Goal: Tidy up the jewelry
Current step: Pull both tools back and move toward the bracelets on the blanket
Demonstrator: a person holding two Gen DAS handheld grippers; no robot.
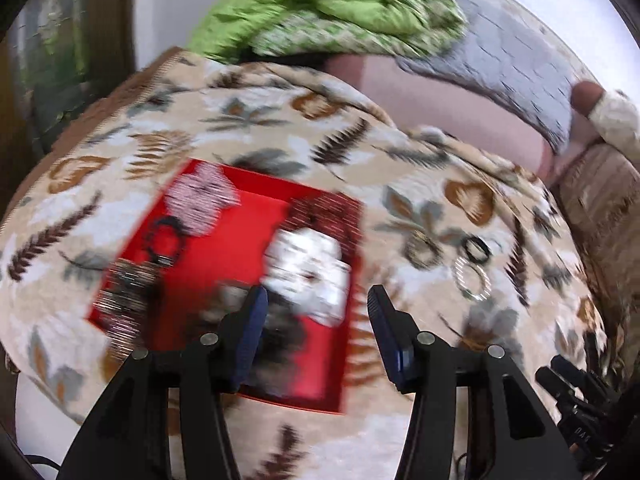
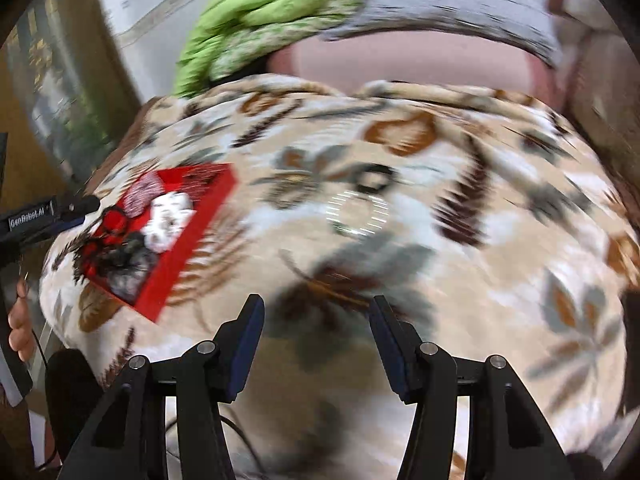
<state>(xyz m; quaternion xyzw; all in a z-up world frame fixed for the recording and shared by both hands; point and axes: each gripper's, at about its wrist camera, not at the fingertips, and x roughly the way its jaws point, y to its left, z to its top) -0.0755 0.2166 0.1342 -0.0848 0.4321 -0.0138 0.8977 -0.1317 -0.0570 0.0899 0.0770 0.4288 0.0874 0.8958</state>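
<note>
A: What's the biggest thing in sight?

B: A leaf-patterned blanket (image 1: 280, 128) spread over a soft surface; everything sits on it. Behind it lies a bunched green quilt (image 1: 320, 4) next to a grey pillow (image 1: 500, 52).

A: And the jewelry?

B: Most of it is in a red box (image 1: 224, 240), open at the top, lying on the blanket. Inside are a white piece (image 1: 308, 268), a pinkish beaded piece (image 1: 202, 196) at the far end, a dark bracelet (image 1: 164, 240), and a dark tangle at the near end. Motion blur smears them, so the tangle may be chains or beads; I can't say which.

A: Anything outside the box?

B: Yes, to its right on the blanket: a silver hoop (image 1: 472, 276), with a small black ring (image 1: 476, 249) just beyond it, touching or nearly so.

A: The tools?

B: The left gripper (image 1: 316, 300) hangs above the near right corner of the box, fingers spread wide, holding nothing. The right gripper (image 2: 316, 308) is likewise spread and empty, over bare blanket, with the hoop ahead of it and well apart
</note>
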